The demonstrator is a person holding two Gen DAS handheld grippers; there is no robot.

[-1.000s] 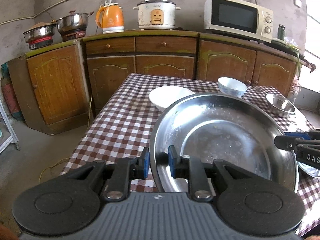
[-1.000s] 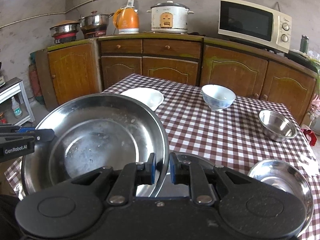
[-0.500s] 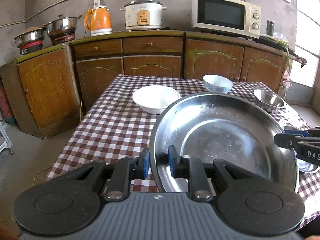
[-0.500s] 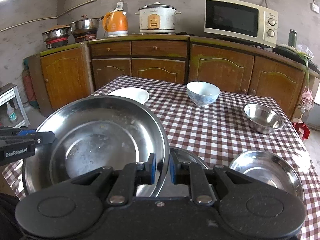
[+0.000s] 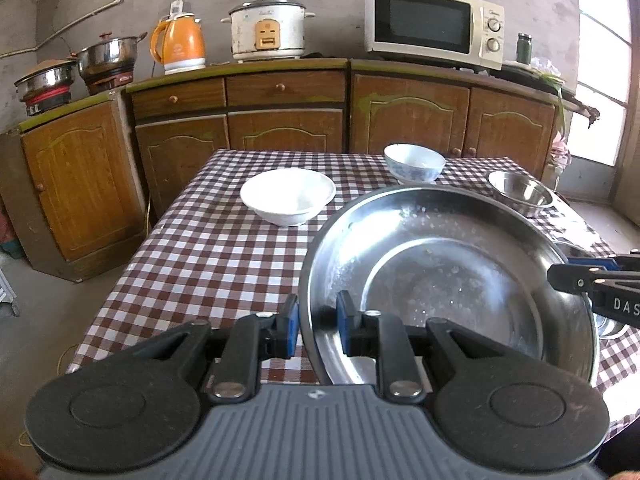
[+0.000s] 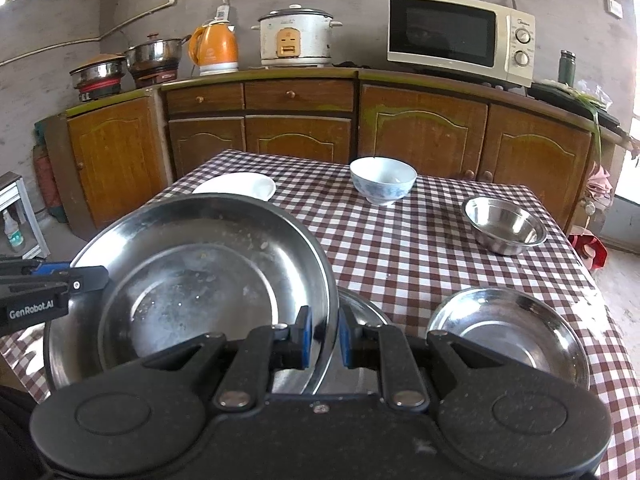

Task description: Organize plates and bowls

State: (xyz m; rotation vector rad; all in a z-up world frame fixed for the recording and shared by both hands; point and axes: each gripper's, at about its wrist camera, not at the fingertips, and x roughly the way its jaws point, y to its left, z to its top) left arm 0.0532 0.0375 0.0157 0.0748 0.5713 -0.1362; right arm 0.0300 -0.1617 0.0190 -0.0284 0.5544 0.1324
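Note:
A large steel plate [image 5: 452, 280] [image 6: 192, 280] is held above the checked table between both grippers. My left gripper [image 5: 317, 326] is shut on its left rim; it also shows at the left of the right wrist view [image 6: 52, 286]. My right gripper [image 6: 324, 334] is shut on its right rim; it shows at the right of the left wrist view [image 5: 592, 280]. On the table stand a white bowl [image 5: 287, 196], a blue-patterned bowl [image 6: 383, 180], a small steel bowl [image 6: 504, 224] and a steel plate [image 6: 508, 332]. Another steel dish [image 6: 364, 312] lies partly hidden under the held plate.
The table [image 5: 216, 248] has a brown-and-white checked cloth. Behind it runs a wooden cabinet counter [image 5: 288, 92] with a microwave [image 5: 434, 24], rice cooker [image 5: 267, 30], orange kettle [image 5: 180, 46] and pots [image 5: 108, 56]. Floor drops off left of the table.
Both grippers and the held plate have drawn back toward the near side of the table and swung slightly; more of the table and the steel plate at right come into view.

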